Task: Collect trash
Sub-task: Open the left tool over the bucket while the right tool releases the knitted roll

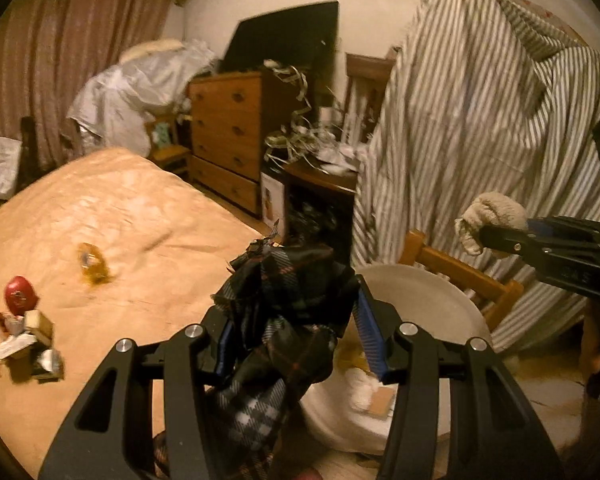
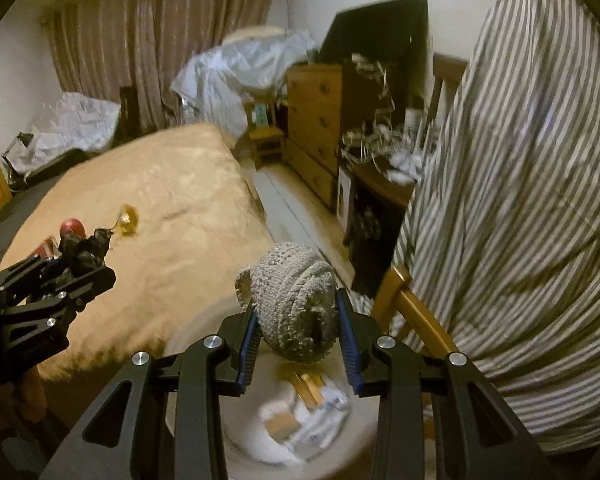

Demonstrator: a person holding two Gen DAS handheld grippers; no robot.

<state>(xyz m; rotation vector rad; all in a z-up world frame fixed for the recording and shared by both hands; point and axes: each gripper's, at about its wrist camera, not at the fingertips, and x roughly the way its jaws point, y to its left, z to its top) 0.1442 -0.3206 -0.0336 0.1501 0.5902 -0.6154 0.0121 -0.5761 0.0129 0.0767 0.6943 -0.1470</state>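
My left gripper (image 1: 296, 332) is shut on a dark plaid cloth (image 1: 284, 308), held beside the bed's near corner above the rim of a white bin (image 1: 432, 300). My right gripper (image 2: 298, 332) is shut on a rolled grey knitted cloth (image 2: 294, 300), held right over the white bin (image 2: 260, 452), which holds white and brown scraps (image 2: 304, 412). On the tan bed (image 1: 120, 220) lie a yellow wrapper (image 1: 92, 266), a red round piece (image 1: 20, 294) and a heap of wrappers and small boxes (image 1: 24, 344). The right gripper (image 1: 484, 236) shows in the left wrist view, the left gripper (image 2: 84, 252) in the right.
A striped sheet (image 1: 480, 120) hangs over a wooden chair (image 1: 460, 272) right of the bin. A wooden dresser (image 1: 228, 136) and a dark side table (image 1: 324, 176) with ribbon clutter stand behind. Curtains (image 1: 60, 60) cover the far wall.
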